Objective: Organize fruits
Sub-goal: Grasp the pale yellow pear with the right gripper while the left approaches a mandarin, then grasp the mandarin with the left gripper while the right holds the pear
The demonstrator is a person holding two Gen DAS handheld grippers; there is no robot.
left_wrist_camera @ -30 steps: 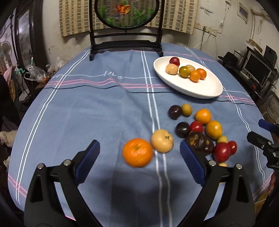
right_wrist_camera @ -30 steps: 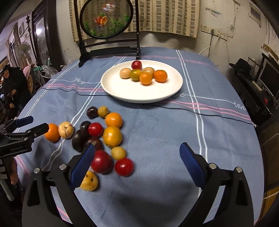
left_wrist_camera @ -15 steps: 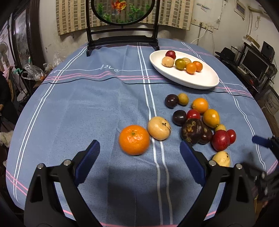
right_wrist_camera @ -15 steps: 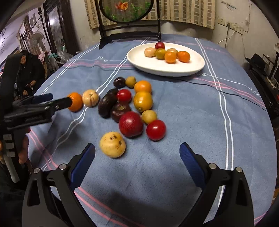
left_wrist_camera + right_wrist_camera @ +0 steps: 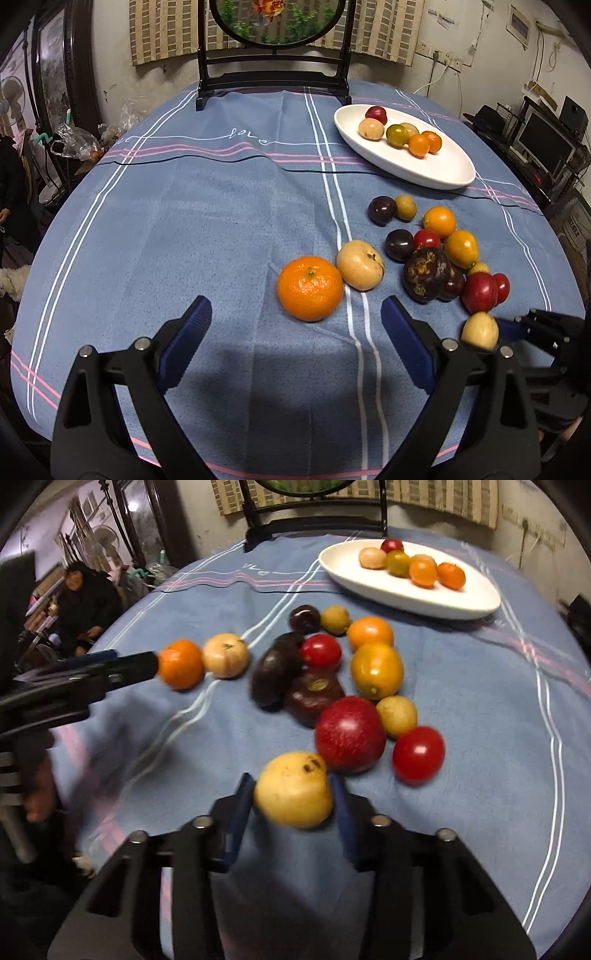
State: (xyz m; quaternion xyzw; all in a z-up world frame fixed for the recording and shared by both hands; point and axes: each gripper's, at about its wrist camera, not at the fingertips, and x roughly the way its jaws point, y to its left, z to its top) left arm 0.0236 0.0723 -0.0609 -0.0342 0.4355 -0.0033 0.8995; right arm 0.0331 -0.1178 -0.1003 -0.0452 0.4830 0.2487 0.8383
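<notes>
At the near edge of the fruit pile on the blue-clothed worktop [image 5: 207, 221], the right tool [image 5: 293, 801] has just been closing, and its jaws now sit narrow around a pale yellow fruit [image 5: 293, 790], a blue pad against each flank. The fruit appears still to rest on the cloth, touching the big red fruit [image 5: 351, 733] just behind it. The left tool [image 5: 295, 339] hangs wide, holding nothing, with the orange mandarin [image 5: 309, 288] just beyond its tips and a beige fruit [image 5: 360, 264] touching that mandarin.

The main risk, as I judge it, is the grip itself. The yellow fruit is round and smooth, and the pads seem to hold it toward its near half, so a lift could squeeze it forward out of the jaws. It would then knock into the red fruit and the red tomato [image 5: 417, 755] beside it, and round fruits roll freely on cloth; this end of the pile lies toward the near edge of the worktop.

Too hard a squeeze could bruise soft skin. The right-wrist view is blurred, so contact on both pads cannot be fully confirmed.

The white plate [image 5: 461, 598] lies well apart at the far side, with six fruits clustered on it. Carrying over the pile invites a drop among the loose fruits, and a careless release could scatter those already placed.
</notes>
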